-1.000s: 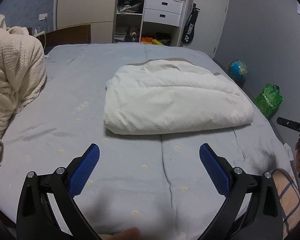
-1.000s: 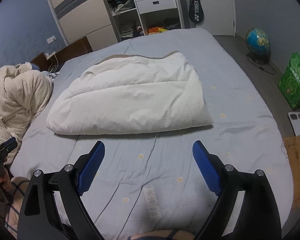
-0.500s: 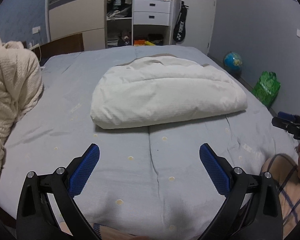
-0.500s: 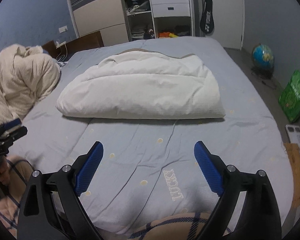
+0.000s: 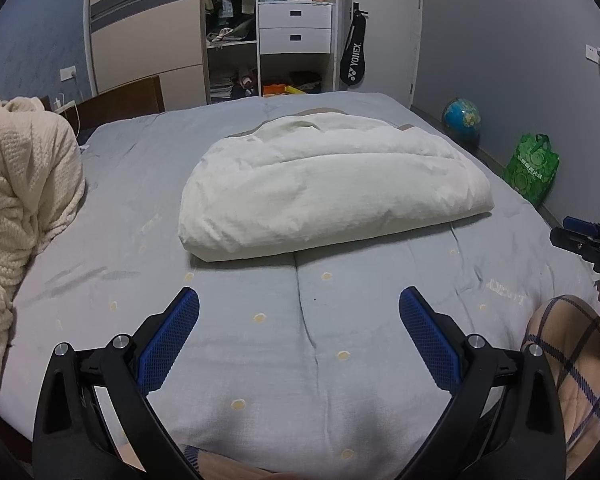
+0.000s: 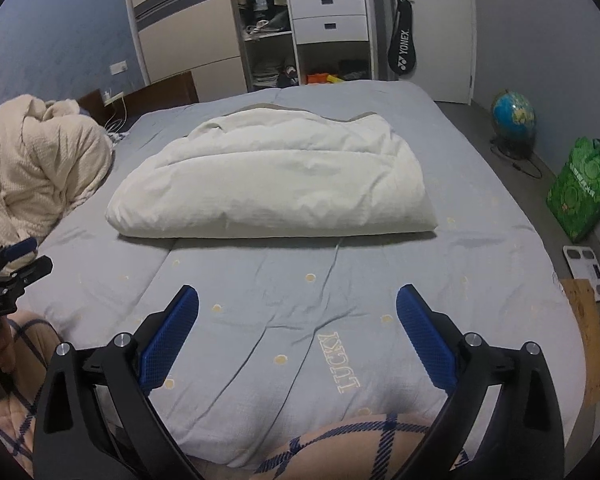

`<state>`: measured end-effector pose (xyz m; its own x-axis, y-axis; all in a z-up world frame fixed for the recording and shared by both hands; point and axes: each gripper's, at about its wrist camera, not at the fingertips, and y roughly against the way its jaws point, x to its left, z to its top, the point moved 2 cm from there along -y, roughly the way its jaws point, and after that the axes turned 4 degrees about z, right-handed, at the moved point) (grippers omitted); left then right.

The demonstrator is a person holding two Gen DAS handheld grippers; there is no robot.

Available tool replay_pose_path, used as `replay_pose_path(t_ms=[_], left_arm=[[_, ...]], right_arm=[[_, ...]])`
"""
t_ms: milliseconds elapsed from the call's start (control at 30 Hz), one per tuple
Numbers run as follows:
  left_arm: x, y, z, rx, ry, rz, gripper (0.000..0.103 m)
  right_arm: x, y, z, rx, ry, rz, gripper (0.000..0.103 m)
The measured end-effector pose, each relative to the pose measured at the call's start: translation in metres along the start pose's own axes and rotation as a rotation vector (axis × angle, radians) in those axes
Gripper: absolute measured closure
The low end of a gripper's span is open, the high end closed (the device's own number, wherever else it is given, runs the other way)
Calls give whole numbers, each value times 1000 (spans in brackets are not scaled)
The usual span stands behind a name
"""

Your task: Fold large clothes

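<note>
A folded white padded garment (image 5: 332,184) lies as a thick bundle in the middle of the grey bed (image 5: 260,320); it also shows in the right wrist view (image 6: 276,184). My left gripper (image 5: 299,300) is open and empty, held above the near part of the bed, well short of the garment. My right gripper (image 6: 297,300) is open and empty too, over the near bed by the "LUCKY" lettering (image 6: 344,364). Each gripper shows at the edge of the other's view: the right one (image 5: 584,240), the left one (image 6: 8,268).
A cream knit blanket (image 5: 24,200) is heaped at the left of the bed. A wardrobe with white drawers (image 5: 296,28) stands behind it. A globe (image 5: 462,118), a green bag (image 5: 532,168) and a scale (image 6: 588,272) are on the floor at right. My plaid-clad legs (image 6: 364,448) are at the near edge.
Both grippers have drawn back from the garment and tilted up, so more of the wardrobe shows. The garment has not moved. Both stay open.
</note>
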<state>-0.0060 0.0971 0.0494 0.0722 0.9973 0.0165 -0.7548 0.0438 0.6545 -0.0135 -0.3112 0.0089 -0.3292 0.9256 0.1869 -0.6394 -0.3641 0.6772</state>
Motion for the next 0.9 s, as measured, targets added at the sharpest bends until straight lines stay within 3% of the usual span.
replay_pose_path(t_ms=[900], left_arm=[[1,-1,0,8,-8,4,7]], right_arm=[[-1,-4,-1,14,7,-3,8]])
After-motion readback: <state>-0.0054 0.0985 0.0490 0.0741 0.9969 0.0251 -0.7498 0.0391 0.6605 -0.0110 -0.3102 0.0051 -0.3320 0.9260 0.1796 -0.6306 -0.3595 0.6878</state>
